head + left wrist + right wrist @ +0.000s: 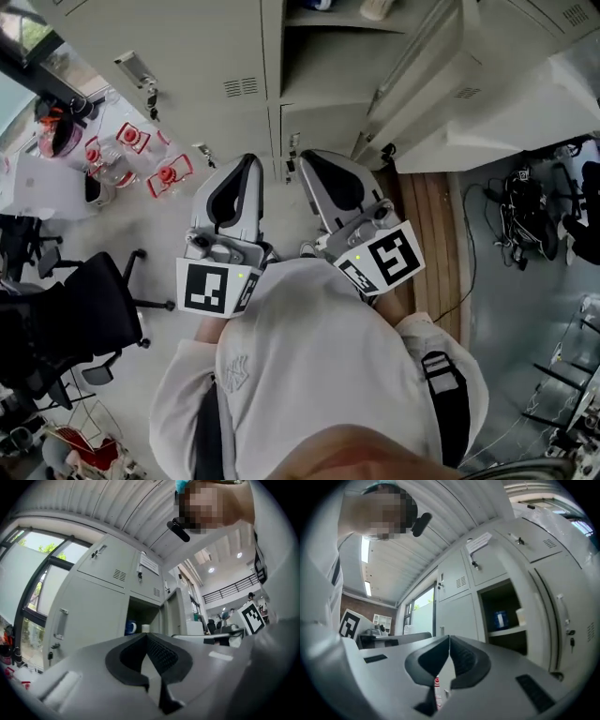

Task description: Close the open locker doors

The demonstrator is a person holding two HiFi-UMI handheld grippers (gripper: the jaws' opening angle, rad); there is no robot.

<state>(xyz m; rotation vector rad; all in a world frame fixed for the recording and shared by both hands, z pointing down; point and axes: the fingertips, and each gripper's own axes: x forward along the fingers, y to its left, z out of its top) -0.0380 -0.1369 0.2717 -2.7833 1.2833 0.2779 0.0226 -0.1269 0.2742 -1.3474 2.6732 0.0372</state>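
Status: not started on the door yet, both tools parked close to the chest.

- left tool (248, 164): jaws pressed together at the tips, nothing between them, confirmed in the left gripper view (146, 637).
- right tool (449, 639): same, tips together and empty. It sits just right of the left one in the head view (307, 157).
- Target: open door (487, 112), swung out to the right of the open compartment (323, 56), far right of us. The thin edge above it may be a second open door; we can't tell for sure.
- Inside the compartment, a blue container (500, 619) sits on the shelf, set back from the front edge as far as we can see. It shouldn't foul the door.
- The lockers (187, 56) to the left look closed.

How we'd do it:
- Use the right tool, since it's nearer the door. Keep the jaws together and push with them as a blunt tip; no grasp needed.
- Contact the outer face near the free edge, away from the hinge, for the most leverage.
- Follow the door's arc to the left and don't shove straight, or the tip will slide off the smooth panel.
- Press until it seats flush with the neighbouring doors, then check the other edge.

Risk: the door bouncing back if we let go early.
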